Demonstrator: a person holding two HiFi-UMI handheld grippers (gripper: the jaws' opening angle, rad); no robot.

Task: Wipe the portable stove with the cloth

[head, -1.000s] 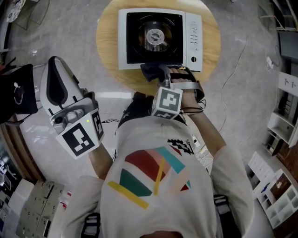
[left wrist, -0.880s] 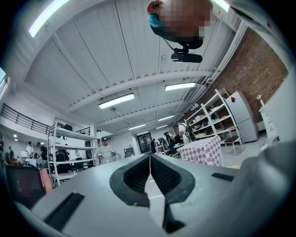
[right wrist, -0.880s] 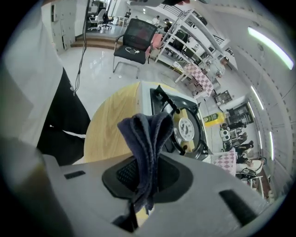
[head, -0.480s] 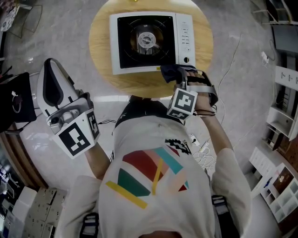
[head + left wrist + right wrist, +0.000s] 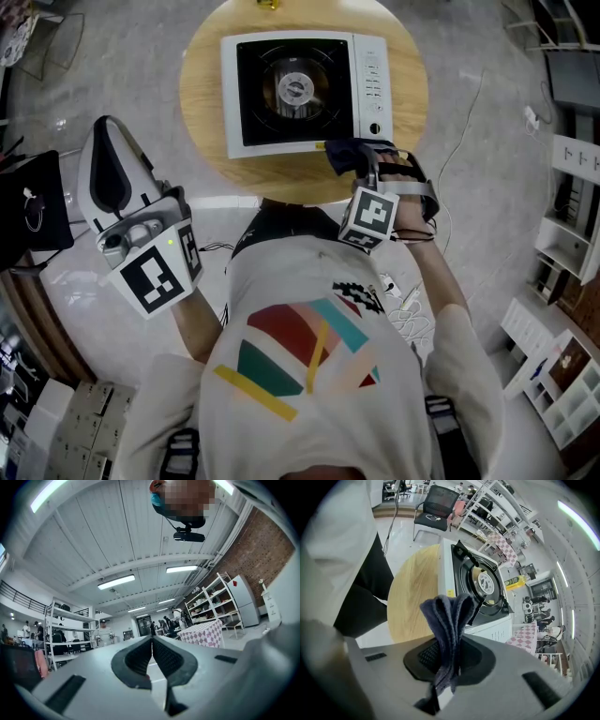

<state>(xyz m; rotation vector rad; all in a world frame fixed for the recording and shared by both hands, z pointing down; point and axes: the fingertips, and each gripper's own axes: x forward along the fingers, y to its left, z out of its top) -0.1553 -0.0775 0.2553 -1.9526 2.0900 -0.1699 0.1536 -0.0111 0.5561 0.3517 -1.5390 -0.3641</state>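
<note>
My right gripper [image 5: 449, 660] clamps the cloth [image 5: 449, 613] at the portable stove's [image 5: 373, 84] near right corner, over the table's [image 5: 204, 94] near edge. My left gripper [image 5: 151, 654] has its jaws together on nothing and is off the table. Judgement: most wiping remains.

From my remote seat, the cloth [image 5: 449, 620] disappears at its lower end between the jaws of the right gripper [image 5: 450, 656], and its folds cover part of the near side of the portable stove [image 5: 483, 583] just beyond. In the head view, that gripper's jaws lie under its marker cube [image 5: 367, 216] and the hand [image 5: 405, 183], so only a dark bunch of cloth shows ahead of them. The round table [image 5: 202, 94] past the gripper is cut by the top edge, along with a yellow object [image 5: 268, 4] I cannot identify. Print on the stove's control panel [image 5: 373, 80] is too small to read.
</note>
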